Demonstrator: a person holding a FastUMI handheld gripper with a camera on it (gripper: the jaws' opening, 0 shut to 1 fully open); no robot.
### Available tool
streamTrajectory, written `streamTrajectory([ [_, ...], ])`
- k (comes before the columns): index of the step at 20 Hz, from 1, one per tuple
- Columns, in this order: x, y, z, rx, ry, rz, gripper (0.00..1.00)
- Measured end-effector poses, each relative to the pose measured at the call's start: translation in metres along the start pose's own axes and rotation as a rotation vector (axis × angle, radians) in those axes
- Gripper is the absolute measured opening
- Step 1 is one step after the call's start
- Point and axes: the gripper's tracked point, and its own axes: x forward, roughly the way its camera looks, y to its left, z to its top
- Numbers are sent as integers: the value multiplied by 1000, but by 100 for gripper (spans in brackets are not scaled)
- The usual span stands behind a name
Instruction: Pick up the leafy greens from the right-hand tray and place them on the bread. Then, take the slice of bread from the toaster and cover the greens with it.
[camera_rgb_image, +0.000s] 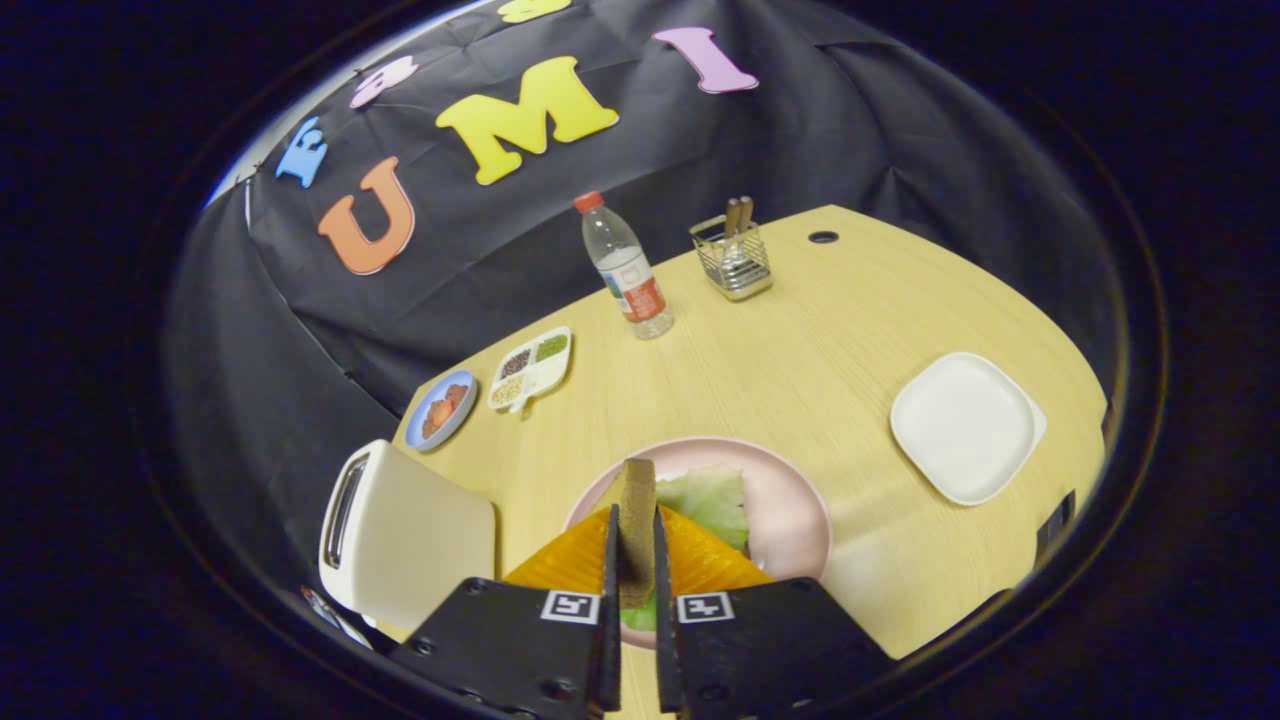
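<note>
Between the jaws I am seeing the slice of bread standing on edge, its top poking up just beyond the fingertips, and both fingers are pressing on its flat sides, so the gripper is clamped on it. Just ahead and below, the leafy greens are lying on the pink plate, spreading out on the right side of the held slice, with a little green also peeking out under the fingers. I cannot tell whether the slice is touching the greens or hanging above them. Beside the plate on the left, the white toaster is sitting on the desk. Well off to the right, a white square tray is resting on the desk.
</note>
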Motion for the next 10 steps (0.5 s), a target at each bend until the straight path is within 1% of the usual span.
streamTrajectory([
  [1,1,-5,-2,-5,1,0,15],
  [3,3,-16,-4,-24,-9,-18,15],
  [5,8,-24,-10,-47,-9,-30,26],
  [7,10,-32,-13,-85,-14,-49,30],
  [8,10,-39,-14,-102,-23,-80,32],
  [9,12,-45,-15,-115,-27,-105,38],
  [10,12,-47,-16,-124,-29,-114,39],
])
